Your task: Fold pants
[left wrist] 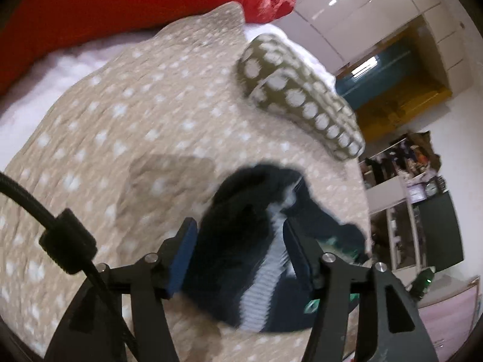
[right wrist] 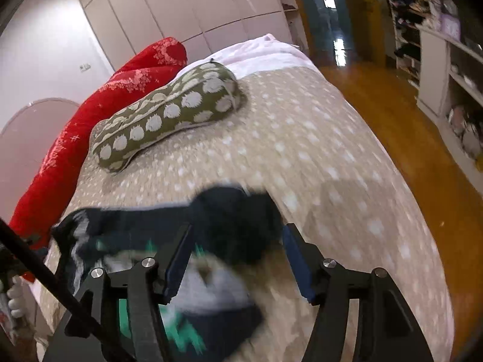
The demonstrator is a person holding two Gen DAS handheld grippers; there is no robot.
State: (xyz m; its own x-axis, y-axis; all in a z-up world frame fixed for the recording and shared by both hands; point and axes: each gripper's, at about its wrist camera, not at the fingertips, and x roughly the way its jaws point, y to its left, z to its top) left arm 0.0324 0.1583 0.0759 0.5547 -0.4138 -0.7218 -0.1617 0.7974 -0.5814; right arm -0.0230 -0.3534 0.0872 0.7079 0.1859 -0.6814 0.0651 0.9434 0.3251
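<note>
The dark navy pants with a white side stripe lie bunched on a beige spotted bedspread. My left gripper is open, its blue-padded fingers on either side of the bundle. In the right wrist view the pants are blurred, with green print and a pale part near the lens. My right gripper is open, its fingers straddling the dark cloth. I cannot tell whether either gripper touches the cloth.
An olive pillow with white dots lies on the bed beyond the pants. A red bolster runs along the far side. White wardrobes, a wooden floor and cluttered shelves border the bed.
</note>
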